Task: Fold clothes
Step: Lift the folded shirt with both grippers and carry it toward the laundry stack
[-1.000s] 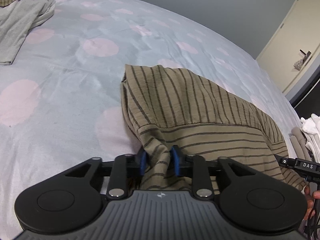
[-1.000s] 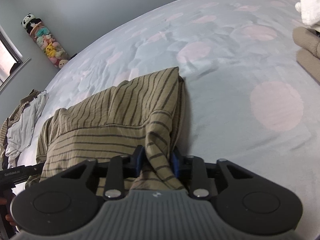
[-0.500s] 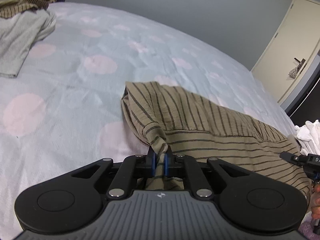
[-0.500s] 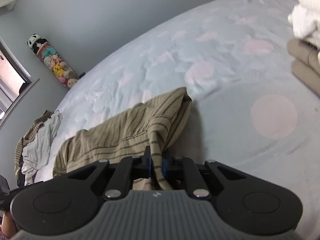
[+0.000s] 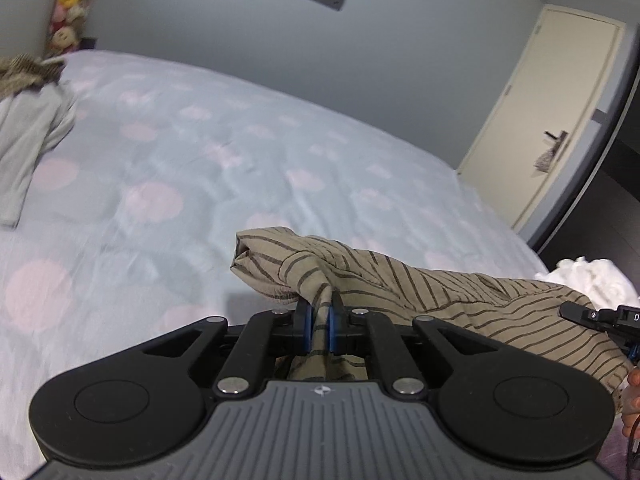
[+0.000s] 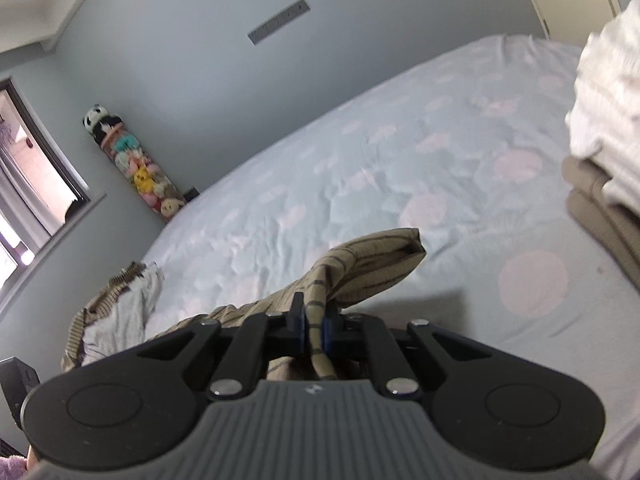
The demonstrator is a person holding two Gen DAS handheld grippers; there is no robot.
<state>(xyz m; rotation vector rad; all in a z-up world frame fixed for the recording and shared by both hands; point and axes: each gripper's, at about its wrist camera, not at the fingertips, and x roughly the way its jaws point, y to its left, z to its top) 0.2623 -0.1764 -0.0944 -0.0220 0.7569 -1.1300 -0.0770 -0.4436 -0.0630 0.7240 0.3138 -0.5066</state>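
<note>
An olive garment with dark stripes (image 5: pixel 440 292) is lifted off the pale blue bedspread with pink dots (image 5: pixel 200 184). My left gripper (image 5: pixel 319 320) is shut on one bunched edge of it, and a folded corner sticks out past the fingers. My right gripper (image 6: pixel 315 326) is shut on the other edge of the striped garment (image 6: pixel 368 268), whose corner also juts forward above the bedspread (image 6: pixel 360 168). The cloth hangs stretched between the two grippers. The right gripper's tip (image 5: pixel 592 316) shows at the right edge of the left wrist view.
A grey garment (image 5: pixel 28 148) lies at the bed's left side with a striped one on top. Folded beige and white clothes (image 6: pixel 600 168) are stacked at the right. A tower of plush toys (image 6: pixel 132 164) stands by the wall, near a window. A door (image 5: pixel 552 112) is at the right.
Both grippers went from open around the garment's edges to shut on them. They have since risen, lifting the striped garment off the bed.
</note>
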